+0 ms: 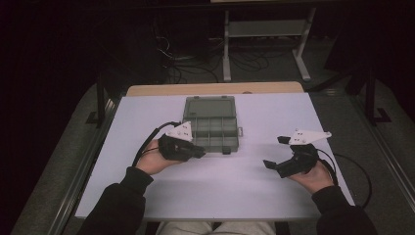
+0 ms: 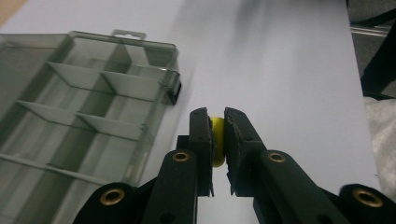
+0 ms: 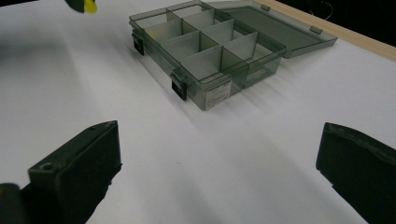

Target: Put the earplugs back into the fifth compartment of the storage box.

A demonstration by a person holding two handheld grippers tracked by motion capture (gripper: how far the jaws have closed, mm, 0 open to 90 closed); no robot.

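Observation:
A clear grey compartment box (image 1: 210, 124) lies open on the white table, its lid folded back toward the far edge. Its empty divided cells show in the left gripper view (image 2: 79, 116) and the right gripper view (image 3: 205, 44). My left gripper (image 1: 198, 152) sits at the box's near left corner, shut on a small yellow piece (image 2: 216, 140) pinched between its pads. My right gripper (image 1: 275, 152) hovers to the right of the box with its jaws wide apart and nothing between them (image 3: 219, 158). The yellow piece (image 3: 89, 5) also peeks in at the top left of the right gripper view.
The white table top (image 1: 220, 186) stretches toward the person, with a wooden strip (image 1: 215, 88) along its far edge. Black cables (image 1: 352, 166) trail from the grippers. Beyond the table stand a white frame (image 1: 264, 29) and floor cables.

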